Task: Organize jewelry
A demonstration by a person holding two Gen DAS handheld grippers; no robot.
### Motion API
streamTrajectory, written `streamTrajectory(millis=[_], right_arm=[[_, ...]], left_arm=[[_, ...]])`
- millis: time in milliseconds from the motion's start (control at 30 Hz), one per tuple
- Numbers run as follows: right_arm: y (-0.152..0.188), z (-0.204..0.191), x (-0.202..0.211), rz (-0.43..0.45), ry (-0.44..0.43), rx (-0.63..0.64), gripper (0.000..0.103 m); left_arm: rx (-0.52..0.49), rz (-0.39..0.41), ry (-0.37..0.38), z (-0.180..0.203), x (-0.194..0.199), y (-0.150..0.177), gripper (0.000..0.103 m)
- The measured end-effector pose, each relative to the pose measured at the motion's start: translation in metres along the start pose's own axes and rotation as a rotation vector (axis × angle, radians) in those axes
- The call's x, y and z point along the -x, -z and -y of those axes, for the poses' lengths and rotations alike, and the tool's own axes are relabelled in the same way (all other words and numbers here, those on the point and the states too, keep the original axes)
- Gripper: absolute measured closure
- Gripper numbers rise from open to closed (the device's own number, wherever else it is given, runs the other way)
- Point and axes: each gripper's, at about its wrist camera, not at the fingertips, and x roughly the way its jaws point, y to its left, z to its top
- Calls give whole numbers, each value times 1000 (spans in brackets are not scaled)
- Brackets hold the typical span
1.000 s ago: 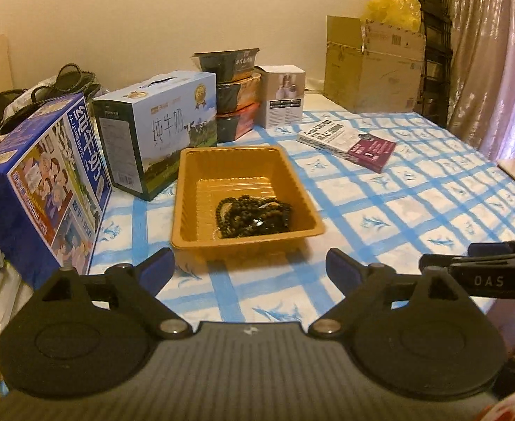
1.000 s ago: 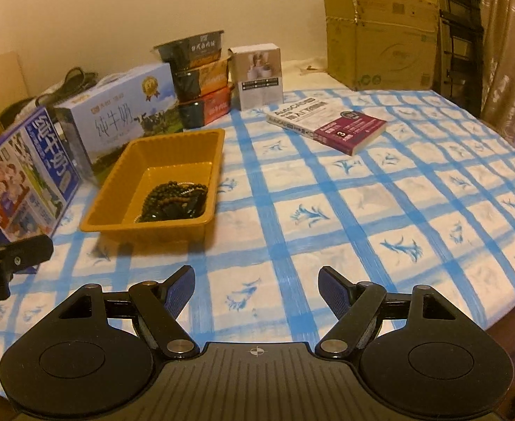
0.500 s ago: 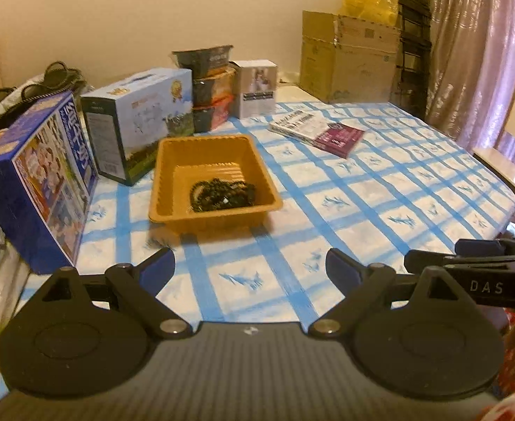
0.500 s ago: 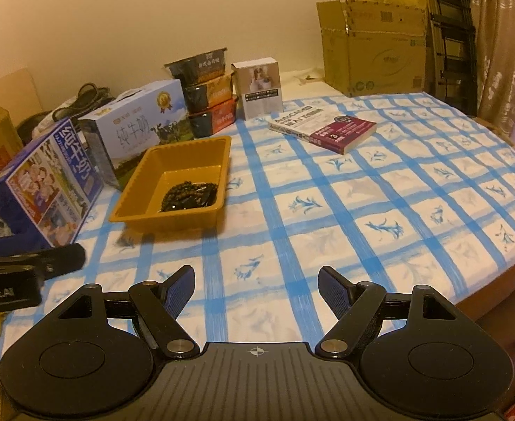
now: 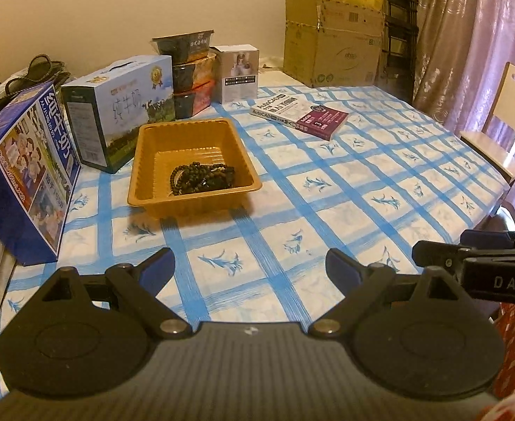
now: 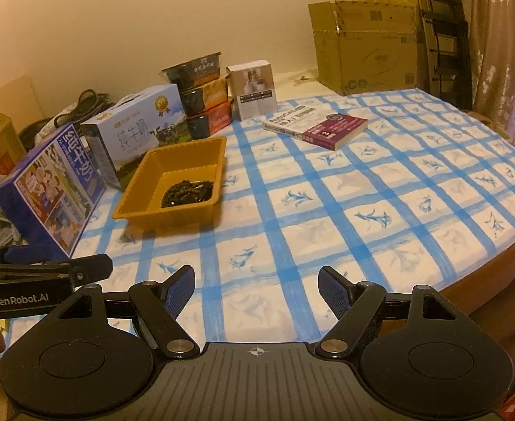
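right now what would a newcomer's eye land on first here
The shallow orange plastic tray on the blue-and-white checked tablecloth stands out, with a heap of dark beaded jewelry in its near end. Behind it stand milk cartons; a purple-and-white book lies to the right.

Item count, table surface:
- Orange tray [image 5: 141, 189]: 1, holding 1 heap of dark beaded jewelry [image 5: 203, 178]; strands cannot be counted separately.
- Milk cartons: 2, 1 dark blue [image 5: 22, 182] and 1 light blue [image 5: 117, 101].
- Stacked food bowls [image 5: 187, 73]: 3.
- Small white box [image 5: 239, 72]: 1.
- Book [image 5: 301, 116]: 1.
- Cardboard box [image 5: 331, 40]: 1.
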Motion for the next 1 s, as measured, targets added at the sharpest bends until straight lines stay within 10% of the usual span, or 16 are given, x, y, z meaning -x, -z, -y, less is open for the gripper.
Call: streamTrajectory(millis=[1000], right_arm=[[-3, 3, -13, -19, 4, -7, 26]], left_arm=[[-8, -12, 17, 1, -9, -3, 11]])
